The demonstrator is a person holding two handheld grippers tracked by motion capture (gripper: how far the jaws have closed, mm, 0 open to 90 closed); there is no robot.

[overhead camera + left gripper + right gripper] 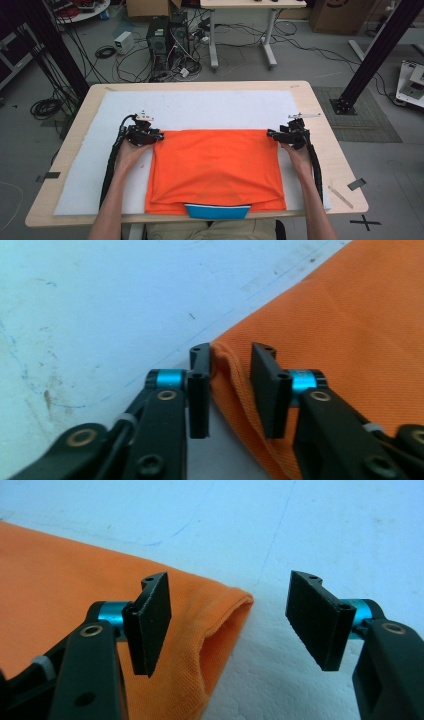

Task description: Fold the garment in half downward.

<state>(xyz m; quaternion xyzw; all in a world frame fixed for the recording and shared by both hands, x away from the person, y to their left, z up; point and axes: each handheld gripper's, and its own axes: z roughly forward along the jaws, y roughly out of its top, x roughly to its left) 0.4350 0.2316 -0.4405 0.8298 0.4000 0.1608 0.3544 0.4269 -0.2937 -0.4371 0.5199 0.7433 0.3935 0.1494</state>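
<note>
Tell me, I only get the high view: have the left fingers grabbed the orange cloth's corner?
Observer: Not quite. In the left gripper view the left gripper straddles the folded corner of the orange cloth, but the fingers aren't pressed onto it.
Operator: And the right one?
Observer: The right gripper stands wide open, with its corner between the fingers.
Operator: What's under those fingers?
Observer: One finger hangs over orange fabric, the other over the white mat.
</note>
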